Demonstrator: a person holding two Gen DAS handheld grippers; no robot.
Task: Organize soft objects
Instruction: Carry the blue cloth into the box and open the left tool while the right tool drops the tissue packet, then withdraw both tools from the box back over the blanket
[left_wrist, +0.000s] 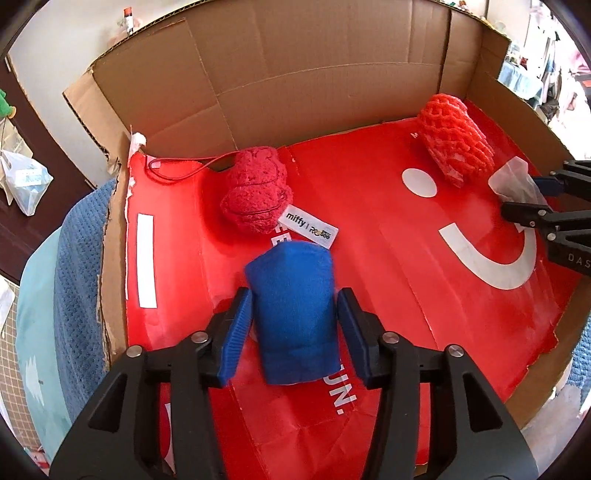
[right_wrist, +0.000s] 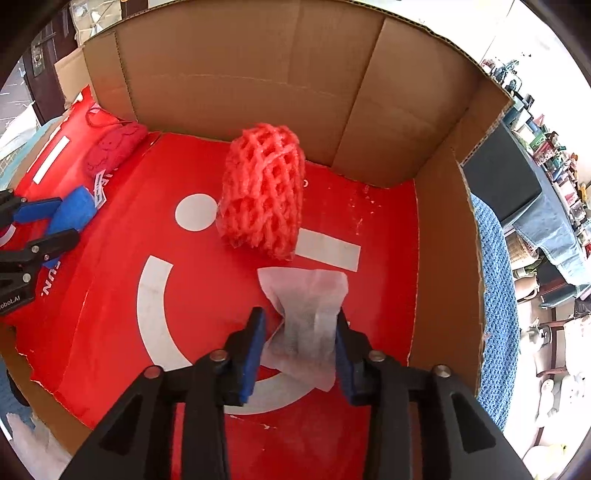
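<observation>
A blue soft cloth roll (left_wrist: 295, 314) lies on the red mat (left_wrist: 406, 295) between the fingers of my left gripper (left_wrist: 293, 304), which is open with gaps on both sides. A red fuzzy plush (left_wrist: 256, 190) with a Miffy tag lies just beyond it. A red foam net (left_wrist: 456, 138) lies at the back right. My right gripper (right_wrist: 299, 325) is open around a white thin wipe (right_wrist: 310, 321) that lies on the mat; the right pad touches it. The net (right_wrist: 264, 195) is just beyond the wipe. The left gripper (right_wrist: 55, 221) and blue roll (right_wrist: 72, 212) show at the left.
Brown cardboard walls (left_wrist: 295, 74) enclose the mat at the back and right (right_wrist: 439, 258). A blue knitted cloth (left_wrist: 77, 277) lies outside the left edge. A red cord (left_wrist: 177, 171) runs from the plush to the back left corner.
</observation>
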